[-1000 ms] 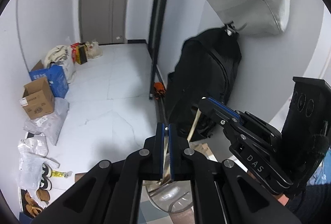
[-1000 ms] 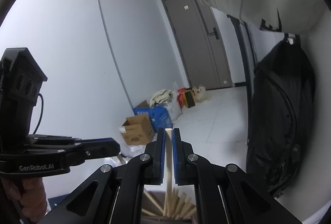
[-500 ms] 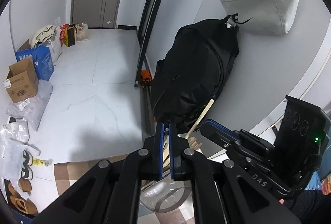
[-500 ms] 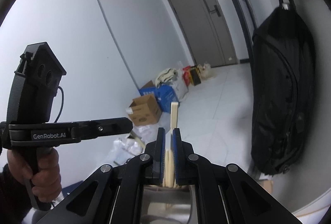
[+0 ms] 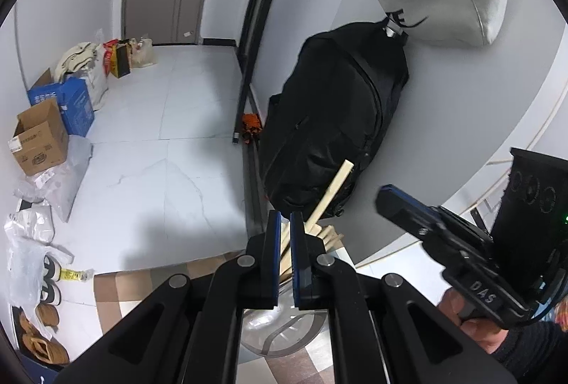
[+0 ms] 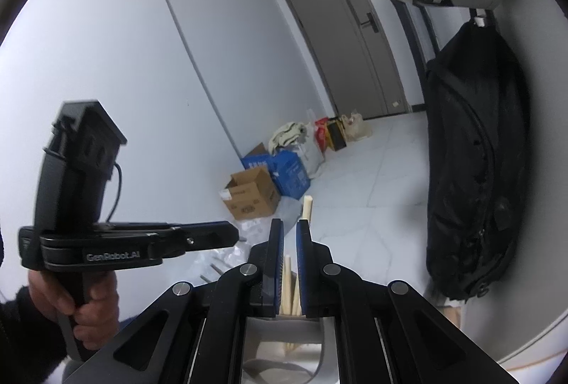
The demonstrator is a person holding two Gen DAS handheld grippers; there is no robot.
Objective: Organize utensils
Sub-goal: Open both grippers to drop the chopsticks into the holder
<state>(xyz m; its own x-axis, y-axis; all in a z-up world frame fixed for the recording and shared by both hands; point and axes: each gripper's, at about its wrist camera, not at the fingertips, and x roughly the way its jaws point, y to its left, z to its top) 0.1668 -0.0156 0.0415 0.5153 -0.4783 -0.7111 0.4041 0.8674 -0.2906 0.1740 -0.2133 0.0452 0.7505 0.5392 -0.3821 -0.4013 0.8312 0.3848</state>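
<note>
Right gripper (image 6: 287, 228) has its jaws pinched on one chopstick (image 6: 306, 210), the top end poking up past the blue pads while the lower end runs down toward the cup (image 6: 284, 330) below. Left gripper (image 5: 283, 224) has its jaws pressed nearly together too. A stick (image 5: 285, 247) sits in the gap there, but honestly I can't tell if it's really clamping it or if the stick just stands behind the pads.

What worries me: the held chopstick is thin and smooth-looking, so it could probably swivel or slide in the pads on the way down, catch the cup rim and miss. The two grippers are also crowded over the same cup, so a bump between them, or a nudge on the sticks already leaning out, might tip the cup, which looks light to me.

The cup is a clear one on the checked table (image 5: 142, 288), holding a bunch of wooden chopsticks (image 5: 328, 235) fanned out at angles. Nothing else in it that I can see.
</note>
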